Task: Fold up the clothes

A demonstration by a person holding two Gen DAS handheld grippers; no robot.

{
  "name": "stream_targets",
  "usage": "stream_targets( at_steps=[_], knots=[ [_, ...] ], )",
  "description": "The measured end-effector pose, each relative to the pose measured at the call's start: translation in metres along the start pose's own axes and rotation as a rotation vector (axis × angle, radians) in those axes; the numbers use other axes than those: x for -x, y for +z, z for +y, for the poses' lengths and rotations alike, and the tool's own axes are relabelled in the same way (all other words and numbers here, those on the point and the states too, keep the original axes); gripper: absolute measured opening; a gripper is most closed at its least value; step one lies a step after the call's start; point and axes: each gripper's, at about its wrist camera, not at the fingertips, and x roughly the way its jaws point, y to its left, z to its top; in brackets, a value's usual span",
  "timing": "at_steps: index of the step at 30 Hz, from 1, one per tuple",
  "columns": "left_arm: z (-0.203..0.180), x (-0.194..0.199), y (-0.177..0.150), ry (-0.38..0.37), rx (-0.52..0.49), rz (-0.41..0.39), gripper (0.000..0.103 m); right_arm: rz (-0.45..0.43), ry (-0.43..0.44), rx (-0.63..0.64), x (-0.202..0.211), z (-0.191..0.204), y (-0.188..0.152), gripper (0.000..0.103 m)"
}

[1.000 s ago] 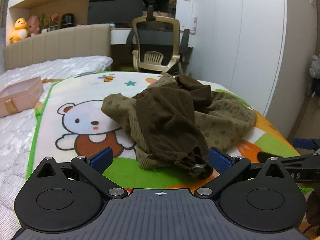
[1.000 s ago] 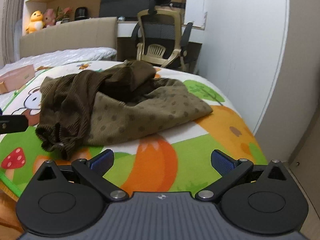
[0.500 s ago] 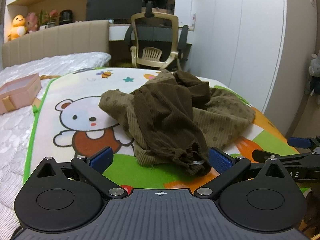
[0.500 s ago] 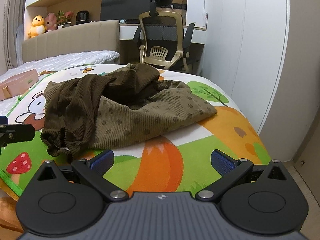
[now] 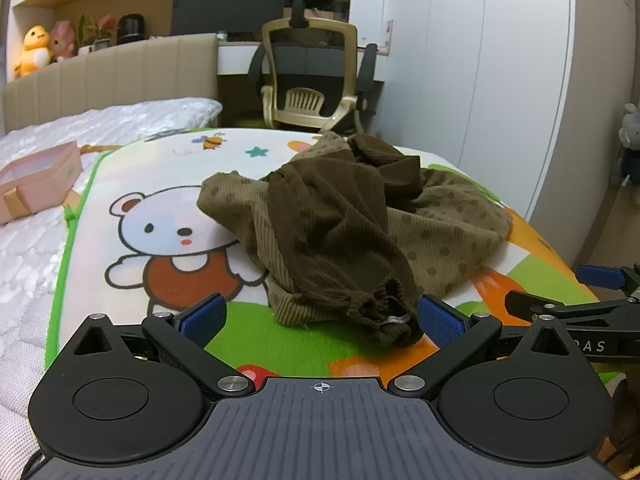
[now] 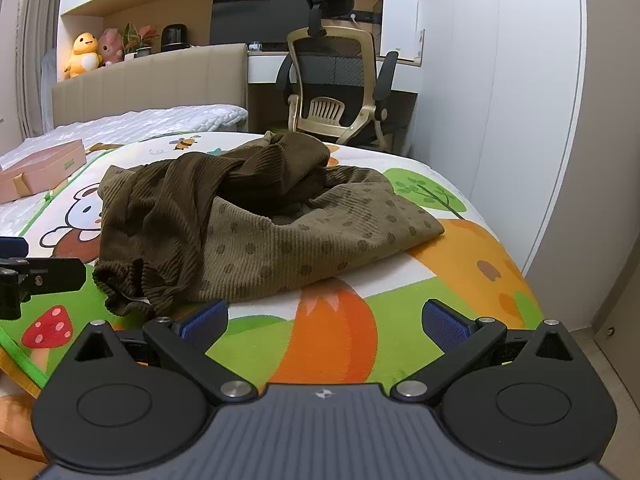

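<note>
A crumpled brown corduroy garment with a dotted lighter part lies on the cartoon play mat on the bed. It also shows in the right wrist view. My left gripper is open and empty, its fingers just short of the garment's gathered cuff. My right gripper is open and empty, low over the mat in front of the garment's near edge. The right gripper's arm shows at the right edge of the left wrist view.
A pink box sits on the white quilt at the left. An office chair and desk stand beyond the bed's far end. A white wardrobe wall runs along the right. The mat's right edge drops to the floor.
Both grippers have drawn back slightly and risen a little, so the garment looks smaller and farther. The garment has not moved. Both grippers stay open.
</note>
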Motion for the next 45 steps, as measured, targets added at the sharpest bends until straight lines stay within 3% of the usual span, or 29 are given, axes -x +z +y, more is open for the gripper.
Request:
stream_targets(
  at_steps=[45],
  knots=[
    [0.0,-0.012,-0.004,0.021,-0.012,0.05,0.103,0.006,0.03,-0.011,-0.004,-0.002,-0.001,0.103]
  ],
)
